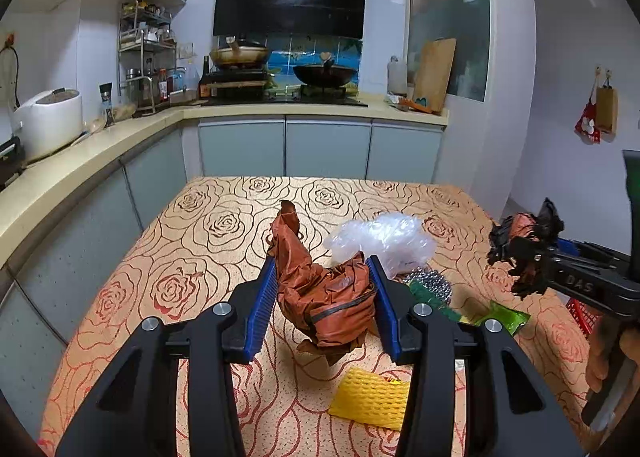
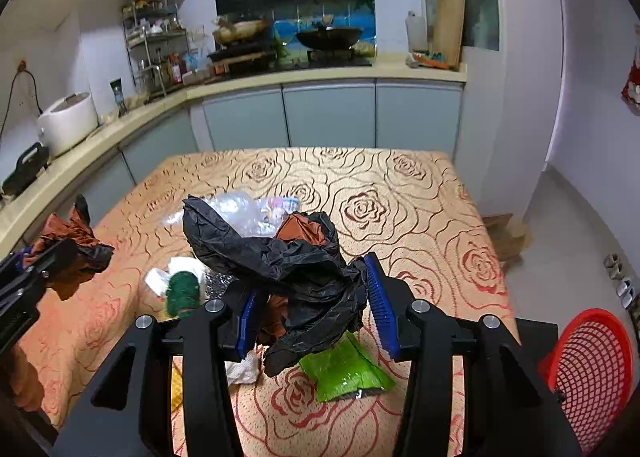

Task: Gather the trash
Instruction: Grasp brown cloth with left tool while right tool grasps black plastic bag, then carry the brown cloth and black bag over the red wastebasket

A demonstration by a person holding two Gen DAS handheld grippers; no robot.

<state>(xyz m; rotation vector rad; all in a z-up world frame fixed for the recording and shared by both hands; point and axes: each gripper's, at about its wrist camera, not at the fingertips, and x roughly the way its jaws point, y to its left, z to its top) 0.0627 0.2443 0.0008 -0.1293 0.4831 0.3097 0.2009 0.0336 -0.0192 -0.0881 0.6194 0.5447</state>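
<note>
My left gripper [image 1: 326,293] pinches a crumpled brown wrapper [image 1: 320,289] above the rose-patterned table [image 1: 224,225]. My right gripper [image 2: 312,305] clamps a black plastic bag [image 2: 280,253], with the red basket [image 2: 592,369] at four o'clock and a green packet [image 2: 344,371] lying just below the bag.

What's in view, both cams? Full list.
orange wrapper: 1, rust orange, held in left tool, off the table
black bag: 1, black with orange lining, held in right tool
clear plastic: 1, clear, table centre
green wrapper: 1, green, table, under right tool
yellow net: 1, yellow, table, near edge
basket: 1, red, right of table
table: 1, rose-pattern cloth
left tool: shut on orange wrapper
right tool: shut on black bag
</note>
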